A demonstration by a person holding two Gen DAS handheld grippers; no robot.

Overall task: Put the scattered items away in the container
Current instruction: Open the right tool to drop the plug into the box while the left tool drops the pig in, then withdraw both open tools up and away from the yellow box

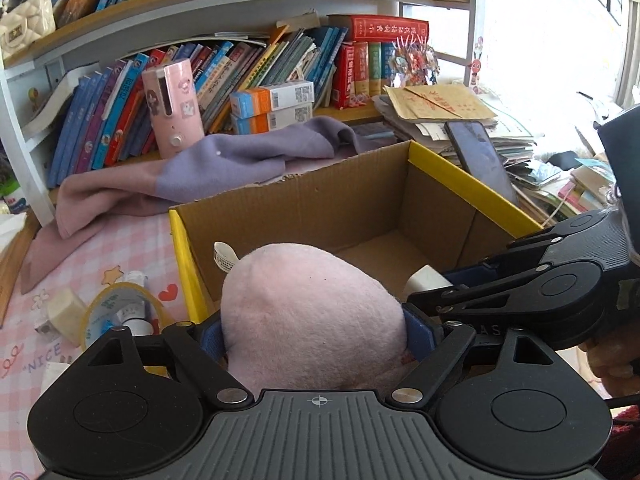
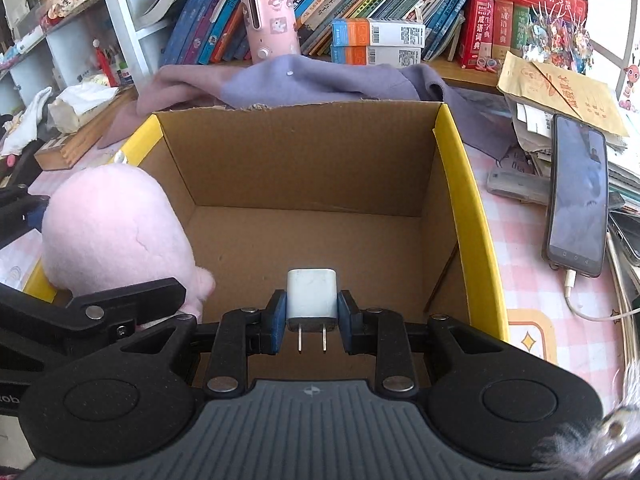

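We find the left gripper [image 1: 314, 336], jaws wide, clasping the soft, light pink plush toy [image 1: 312, 316] over the cardboard box [image 2: 460, 184] at its 7 o'clock corner. The right gripper [image 2: 311, 316], jaws narrow, pinches the rigid, smooth white charger [image 2: 311, 294] by its flat sides, at 6 o'clock above the box floor.

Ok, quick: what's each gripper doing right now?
Left gripper: closed on the pink plush toy, over the cardboard box.
Right gripper: closed on the white charger plug.

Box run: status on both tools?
Left tool holds pink plush toy over box edge. Right tool shut on white charger above box floor. Box bare, nothing blocking.
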